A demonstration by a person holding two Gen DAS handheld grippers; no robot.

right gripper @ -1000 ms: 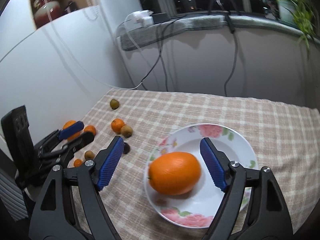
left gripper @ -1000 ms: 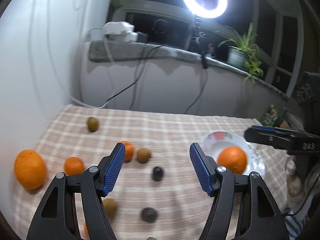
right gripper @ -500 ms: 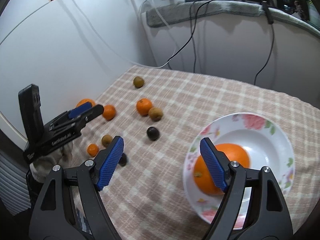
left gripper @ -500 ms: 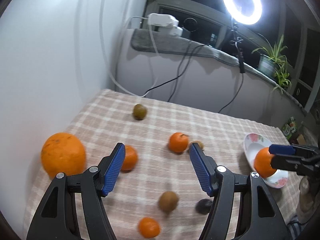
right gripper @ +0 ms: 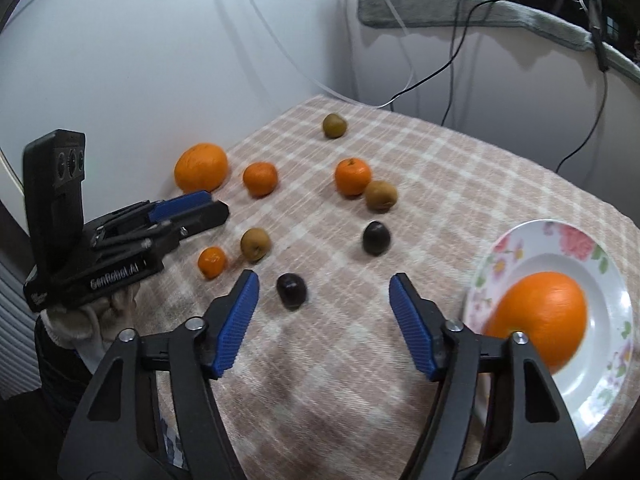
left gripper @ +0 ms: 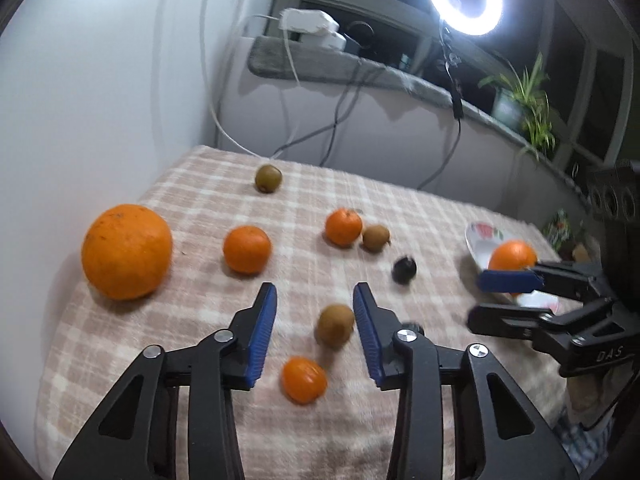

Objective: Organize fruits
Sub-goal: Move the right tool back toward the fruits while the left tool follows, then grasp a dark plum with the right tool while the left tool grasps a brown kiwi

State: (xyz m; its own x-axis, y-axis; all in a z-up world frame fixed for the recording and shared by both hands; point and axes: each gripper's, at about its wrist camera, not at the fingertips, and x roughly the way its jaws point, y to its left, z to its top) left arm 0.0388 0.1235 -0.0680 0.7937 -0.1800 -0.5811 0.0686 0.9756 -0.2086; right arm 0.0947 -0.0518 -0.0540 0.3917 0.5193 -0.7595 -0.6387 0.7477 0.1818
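**A:** Tool check first: the left tool (left gripper: 315, 322) hangs over the near edge of the surface (left gripper: 420, 220) with its fingers apart and nothing between them; the right tool (right gripper: 324, 320) is spread wider, also empty.

**B:** Where's the fruit?

**A:** One large orange (right gripper: 538, 318) sits in the flowered plate (right gripper: 600, 396), just right of the right tool. The rest lies loose on the checked cloth. A kiwi (left gripper: 335, 326) and a small mandarin (left gripper: 304, 379) sit right under the left tool's tips; a dark plum (right gripper: 292, 291) lies just ahead of the right tool's left finger.

**B:** What could go wrong?

**A:** Round fruit on soft cloth would likely roll if a finger clips it off-centre. The kiwi and mandarin are close together, so closing on one may nudge the other toward the near edge.

**B:** Anything in the way?

**A:** The two tools are near each other, so they could collide. Farther ahead of the left tool sit a big orange (left gripper: 126, 252), two mandarins (left gripper: 247, 249), two more kiwis (left gripper: 268, 178) and a second plum (left gripper: 404, 269).
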